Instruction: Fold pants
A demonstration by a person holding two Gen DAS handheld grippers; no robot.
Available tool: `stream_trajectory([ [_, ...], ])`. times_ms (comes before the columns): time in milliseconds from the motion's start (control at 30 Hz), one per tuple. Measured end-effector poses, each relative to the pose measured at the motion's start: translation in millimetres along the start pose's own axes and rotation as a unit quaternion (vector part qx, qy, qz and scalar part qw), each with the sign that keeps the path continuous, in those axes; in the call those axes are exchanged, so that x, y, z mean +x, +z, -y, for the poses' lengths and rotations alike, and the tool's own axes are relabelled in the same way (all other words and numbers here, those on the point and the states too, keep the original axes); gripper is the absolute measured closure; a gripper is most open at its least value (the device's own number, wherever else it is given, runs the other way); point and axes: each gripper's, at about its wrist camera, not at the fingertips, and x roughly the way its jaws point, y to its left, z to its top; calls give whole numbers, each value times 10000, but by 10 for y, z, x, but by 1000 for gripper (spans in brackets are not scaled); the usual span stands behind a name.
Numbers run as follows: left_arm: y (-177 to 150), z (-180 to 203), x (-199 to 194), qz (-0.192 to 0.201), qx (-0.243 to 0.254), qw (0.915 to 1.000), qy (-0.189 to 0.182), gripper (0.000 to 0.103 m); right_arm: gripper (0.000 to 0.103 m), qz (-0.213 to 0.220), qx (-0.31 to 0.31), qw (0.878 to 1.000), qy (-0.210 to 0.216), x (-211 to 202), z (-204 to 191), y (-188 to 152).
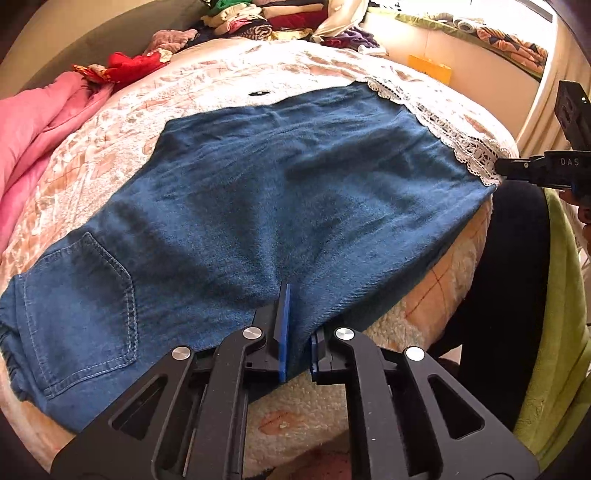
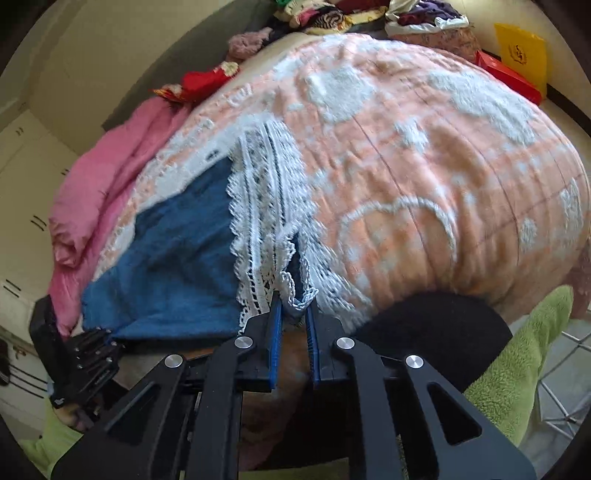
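Blue denim pants (image 1: pixel 280 206) with a white lace hem (image 1: pixel 454 136) lie flat across the peach and white blanket (image 1: pixel 207 85), back pocket (image 1: pixel 88 306) at the lower left. My left gripper (image 1: pixel 299 328) is shut on the near edge of the denim. My right gripper (image 2: pixel 293 306) is shut on the lace hem (image 2: pixel 266 221) at the bed's near edge; it also shows at the right of the left wrist view (image 1: pixel 517 168). The denim (image 2: pixel 173 258) stretches left towards the left gripper (image 2: pixel 92 343).
A pink quilt (image 1: pixel 40 140) lies along the left side of the bed. Piled clothes (image 1: pixel 266 22) sit at the far end. A yellow and red box (image 2: pixel 517 62) stands at the far right. A green fleece (image 2: pixel 517 369) and a black cushion (image 2: pixel 436 332) are at the near right.
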Motion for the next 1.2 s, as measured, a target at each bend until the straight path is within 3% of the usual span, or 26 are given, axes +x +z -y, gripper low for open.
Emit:
stream_trajectory([
  [133, -4, 18, -11, -20, 45, 10000, -31, 95, 84, -76, 47, 9998, -192, 57, 16, -17],
  [200, -24, 23, -45, -58, 48, 9999, -100, 83, 79, -5, 0, 9994, -359, -12, -4, -5],
  [233, -48, 16, -87, -67, 19, 9999, -158, 67, 77, 97, -40, 9989, -455, -78, -18, 10],
  [267, -66, 14, -118, -56, -11, 9998, -191, 59, 77, 181, -75, 9984, -523, -122, -29, 20],
  [367, -173, -94, -326, 85, -222, 9993, -280, 59, 75, 517, -444, 9954, -678, -281, -143, 64],
  [433, -244, -252, -497, 245, -440, 9985, -217, 56, 69, 584, -720, 9940, -587, -297, -255, 85],
  [667, -313, -1006, -571, 225, -1393, 9858, 906, 45, 67, 133, -1645, 9861, -186, 97, -705, 120],
  [800, -354, -1320, -373, -43, -1488, 9718, 1829, 45, 67, -317, -1655, 9835, -661, 381, -643, 132],
  [900, -413, -1498, -291, -29, -1729, 9710, 1650, 43, 67, -316, -1557, 9858, -549, 441, -573, 124],
  [967, -410, -1439, -288, -9, -1611, 9715, 1741, 44, 67, -258, -1596, 9854, -530, 447, -560, 95],
  [1033, -370, -1442, -349, -9, -1732, 9713, 1628, 44, 60, -296, -1525, 9871, -388, 412, -542, 118],
  [1200, -34, -1333, -692, 538, -1724, 9765, 1178, 44, 49, 164, -1560, 9874, -188, 102, -568, 280],
])
